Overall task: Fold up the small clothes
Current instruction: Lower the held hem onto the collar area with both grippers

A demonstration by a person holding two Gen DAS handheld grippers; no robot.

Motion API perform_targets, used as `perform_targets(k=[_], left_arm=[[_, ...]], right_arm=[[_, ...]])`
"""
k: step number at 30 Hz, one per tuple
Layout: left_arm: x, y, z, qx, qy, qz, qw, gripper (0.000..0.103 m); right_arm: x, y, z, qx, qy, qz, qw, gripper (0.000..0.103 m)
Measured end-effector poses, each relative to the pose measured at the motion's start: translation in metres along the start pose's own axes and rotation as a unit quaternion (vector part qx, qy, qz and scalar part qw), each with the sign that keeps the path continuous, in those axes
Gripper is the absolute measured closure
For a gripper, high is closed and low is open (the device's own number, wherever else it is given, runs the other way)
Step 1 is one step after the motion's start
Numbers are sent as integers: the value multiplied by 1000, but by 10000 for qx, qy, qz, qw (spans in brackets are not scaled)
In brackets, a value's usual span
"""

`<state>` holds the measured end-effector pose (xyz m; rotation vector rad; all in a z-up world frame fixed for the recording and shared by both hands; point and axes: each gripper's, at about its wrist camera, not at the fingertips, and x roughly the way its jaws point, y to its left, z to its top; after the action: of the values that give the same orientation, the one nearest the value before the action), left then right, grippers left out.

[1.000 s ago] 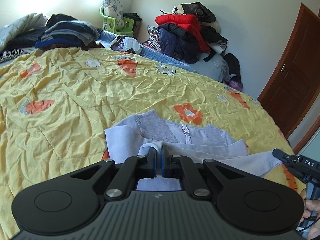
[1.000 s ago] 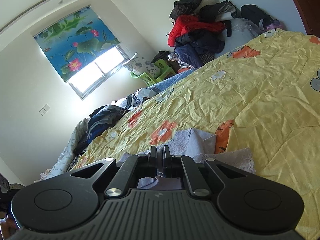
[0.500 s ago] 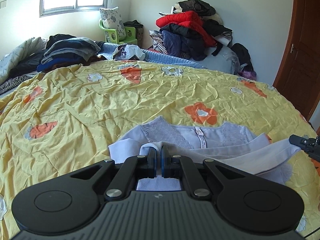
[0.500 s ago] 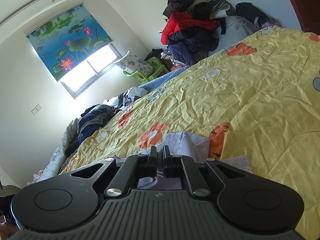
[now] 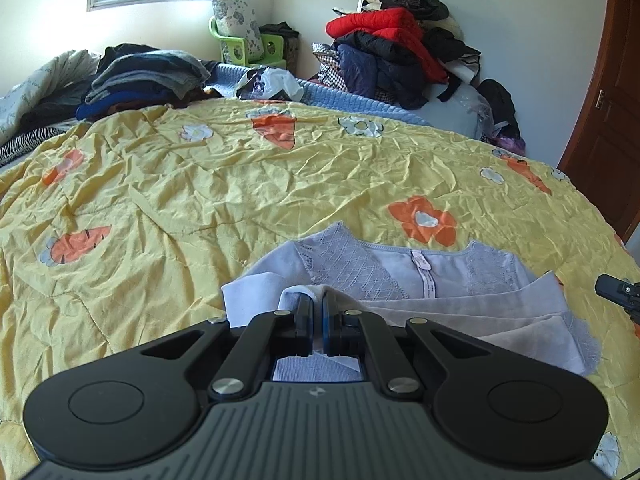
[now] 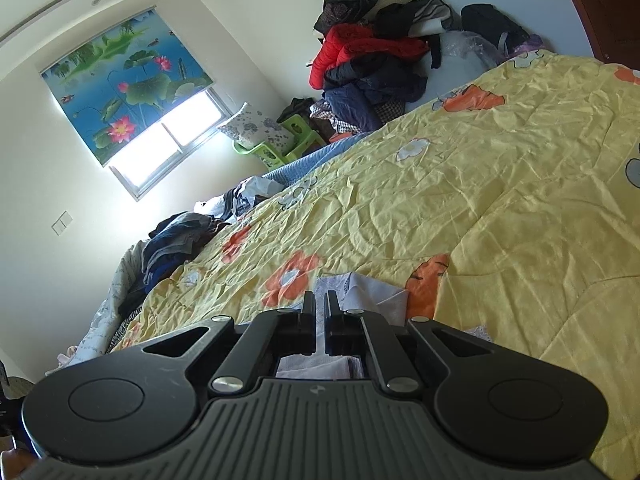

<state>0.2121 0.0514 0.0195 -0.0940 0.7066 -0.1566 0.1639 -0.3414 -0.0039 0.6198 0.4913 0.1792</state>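
Note:
A small pale lilac top point(image 5: 404, 276) with lace panels lies on the yellow flowered bedspread point(image 5: 240, 184), its lower part folded up toward the neckline. My left gripper point(image 5: 317, 298) is shut on a fold of its cloth at the left side. In the right wrist view my right gripper point(image 6: 319, 298) is shut on the same lilac top point(image 6: 368, 292), with cloth showing between and under the fingers. The right gripper's tip point(image 5: 618, 292) shows at the right edge of the left wrist view, at the top's right side.
A heap of jackets point(image 5: 396, 52), red on top, is piled at the bed's far right. Folded dark clothes point(image 5: 148, 76) sit at the far left, a green stool with a cushion point(image 5: 244, 36) under the window. A brown door point(image 5: 608, 120) stands at right.
Both grippers have carried the top's held edge forward and down toward the neckline, so the fold lies lower on the bed. The grips have not altered.

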Motion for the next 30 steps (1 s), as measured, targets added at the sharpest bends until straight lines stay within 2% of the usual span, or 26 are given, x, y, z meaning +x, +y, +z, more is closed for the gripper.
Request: perform_targets(k=[1, 4, 6, 8, 11, 14, 21, 26, 30], left_arm=[[2, 0, -1, -5, 17, -1, 10000, 99], [2, 1, -4, 30, 27, -7, 10000, 99], [2, 1, -5, 51, 23, 3, 10000, 99], [3, 2, -5, 28, 44, -5, 10000, 99], [3, 3, -5, 22, 46, -15, 10000, 99], [2, 2, -5, 56, 26, -15, 10000, 99], [1, 1, -5, 32, 26, 2, 10000, 99], [0, 1, -4, 2, 29, 4, 10000, 99], [1, 2, -5, 1, 51, 5, 10000, 99]], right_arm=[[1, 1, 0, -9, 83, 67, 9999, 93], [1, 9, -7, -267, 345, 78, 9990, 82], [-2, 13, -14, -417, 541, 68, 9976, 66], [-8, 9, -19, -182, 721, 275, 9969, 62], [-16, -4, -28, 506, 955, 595, 9924, 60], [-23, -14, -37, 982, 1175, 740, 9854, 57], [-23, -20, -55, 1287, 1566, 638, 9772, 55], [-2, -29, -60, 1682, 1559, 493, 9721, 54], [2, -27, -58, 1792, 1237, 652, 9738, 55]])
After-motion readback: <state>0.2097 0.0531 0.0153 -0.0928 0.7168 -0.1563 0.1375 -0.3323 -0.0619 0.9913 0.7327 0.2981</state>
